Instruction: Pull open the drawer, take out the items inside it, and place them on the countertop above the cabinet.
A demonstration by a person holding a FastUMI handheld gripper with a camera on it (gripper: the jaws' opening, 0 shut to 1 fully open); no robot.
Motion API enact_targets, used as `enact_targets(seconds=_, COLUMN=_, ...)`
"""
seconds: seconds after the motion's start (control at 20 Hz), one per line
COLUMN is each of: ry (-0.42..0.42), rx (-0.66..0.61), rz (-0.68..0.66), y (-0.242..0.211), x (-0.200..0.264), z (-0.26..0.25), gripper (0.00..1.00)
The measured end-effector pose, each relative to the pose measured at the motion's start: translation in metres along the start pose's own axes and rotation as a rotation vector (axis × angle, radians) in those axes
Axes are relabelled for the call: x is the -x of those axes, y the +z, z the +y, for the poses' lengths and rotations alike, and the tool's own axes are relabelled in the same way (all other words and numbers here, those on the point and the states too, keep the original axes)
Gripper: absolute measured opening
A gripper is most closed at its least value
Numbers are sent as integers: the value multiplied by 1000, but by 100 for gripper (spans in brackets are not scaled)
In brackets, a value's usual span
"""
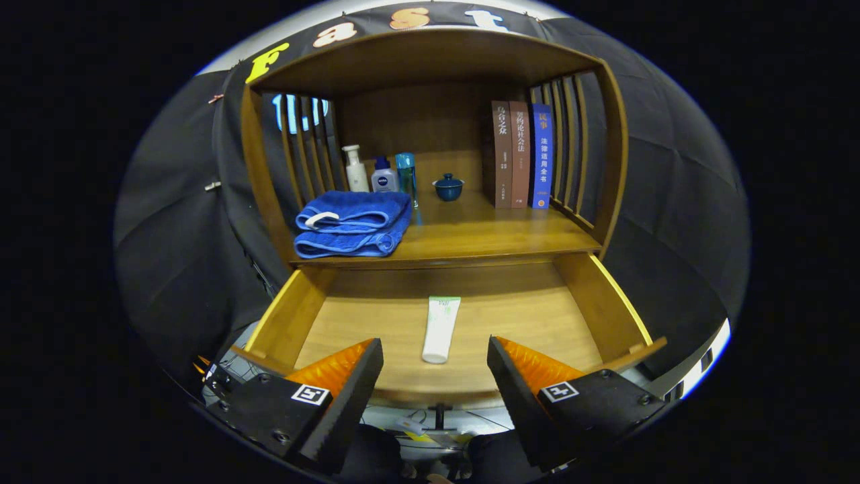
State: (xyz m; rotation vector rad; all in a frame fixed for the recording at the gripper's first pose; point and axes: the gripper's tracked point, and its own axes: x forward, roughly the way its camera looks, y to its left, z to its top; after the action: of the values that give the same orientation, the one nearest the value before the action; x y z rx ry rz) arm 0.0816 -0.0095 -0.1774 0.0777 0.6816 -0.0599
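You had a warm honey-brown wooden cabinet [608, 175] at the centre of the frame, its drawer [605, 306] a paler tan. A white tube [440, 329] with a green mark lay there. Above left sat a royal-blue towel [353, 225] with lighter edging; two brown books [509, 154] and one blue book [541, 156] stood upper right, beside a dark teal lidded cup [448, 187].

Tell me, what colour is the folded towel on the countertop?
Blue, with a lighter blue edge; the towel shows best in the gripper view.

Ridged wedge jaws, square-coded tags, screwed mounts.
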Motion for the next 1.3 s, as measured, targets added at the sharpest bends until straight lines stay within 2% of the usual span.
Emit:
enact_targets(seconds=0.2, ry=-22, rx=-43, rz=197, y=-14, x=-60, z=-4, gripper=99)
enact_targets(seconds=0.5, ry=-32, rx=-61, rz=523, y=-72, x=-117, z=-4, gripper=99)
enact_targets(seconds=0.85, ry=-85, rx=9, rz=660, y=-89, x=-137, z=-11, gripper=98)
enact_targets(seconds=1.0, ry=-97, rx=4, rz=721, y=-103, x=-138, z=-10, gripper=88)
enact_targets(seconds=1.05, ry=-100, rx=8, rz=706, y=-92, x=-141, z=-10, gripper=79)
enact_targets(seconds=1.1, ry=-104, rx=19, rz=717, y=-106, x=-140, z=-12, gripper=70)
enact_targets(seconds=1.2, ry=-98, rx=20, rz=706, y=-105, x=-142, z=-11, gripper=53)
enact_targets(seconds=1.3, ry=-82, rx=20, rz=700, y=-102, x=-140, z=-11, gripper=49)
